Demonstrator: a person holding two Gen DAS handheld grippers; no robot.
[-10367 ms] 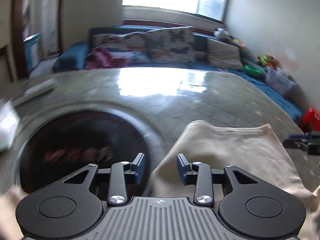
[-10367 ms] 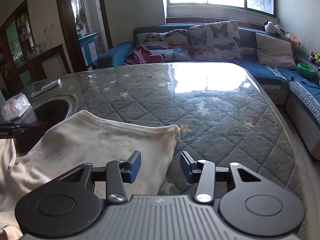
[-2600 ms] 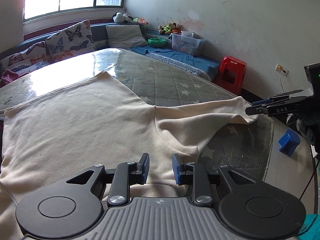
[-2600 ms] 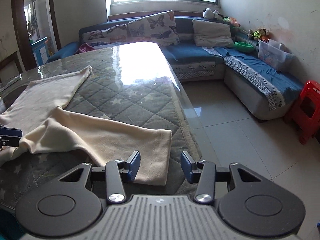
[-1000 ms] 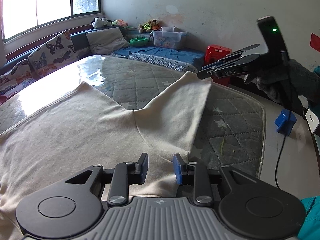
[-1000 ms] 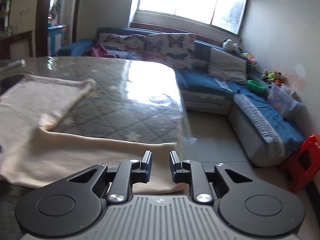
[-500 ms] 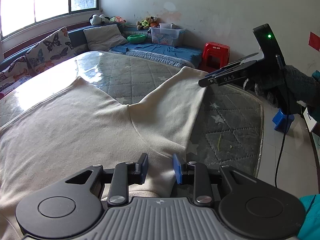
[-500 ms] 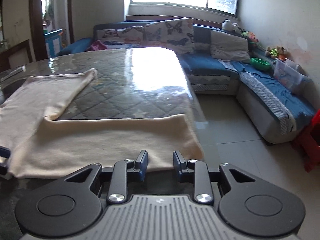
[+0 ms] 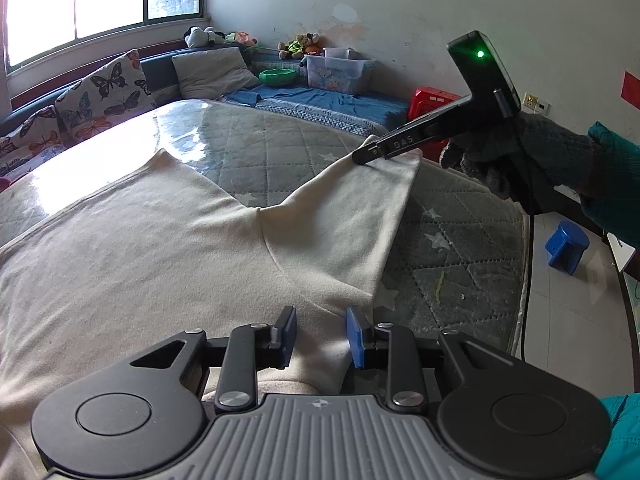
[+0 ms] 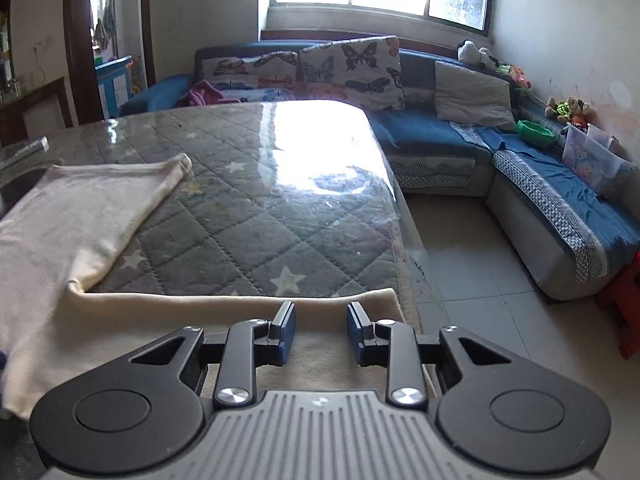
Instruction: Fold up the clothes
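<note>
The right gripper (image 10: 320, 330) hangs over the sleeve (image 10: 240, 316) near its cuff edge; its jaws have just been opening and stand apart, cloth beneath them, pads not pressing. The left gripper (image 9: 322, 334), jaws parted, sits over the shoulder of the cream garment (image 9: 140, 248); whether it pinches cloth I cannot tell. The garment lies spread on the quilted table (image 10: 260, 216), sleeve reaching the table's right edge. Bare tabletop stretches beyond; tiled floor (image 10: 480, 264) separates it from the sofa (image 10: 440, 140).
</note>
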